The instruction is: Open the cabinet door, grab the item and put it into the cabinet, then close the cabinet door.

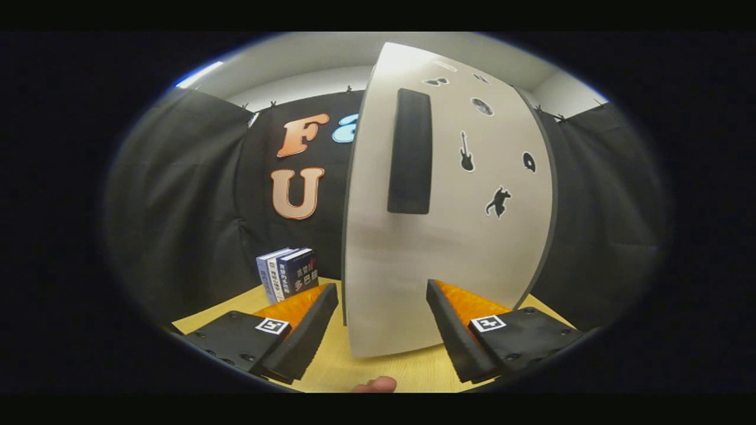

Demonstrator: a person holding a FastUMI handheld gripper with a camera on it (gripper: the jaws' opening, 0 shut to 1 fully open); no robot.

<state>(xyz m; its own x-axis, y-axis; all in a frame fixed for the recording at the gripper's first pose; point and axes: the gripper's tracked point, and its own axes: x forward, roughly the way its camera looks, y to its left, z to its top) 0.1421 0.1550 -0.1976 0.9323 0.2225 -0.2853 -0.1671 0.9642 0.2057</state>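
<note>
A white cabinet door with a tall black handle and small black stickers stands close ahead, upright on the wooden table. I cannot tell whether it is closed or ajar; its dark left edge shows. My gripper is open, its fingers spread just before the door's lower part, well below the handle, with nothing between them. A few dark-covered books stand upright on the table left of the cabinet, beyond the left finger.
Black cloth walls close the booth behind and on both sides of the cabinet. A person's fingertip shows at the table's near edge, between the fingers' bases. Bare table lies between the books and the left finger.
</note>
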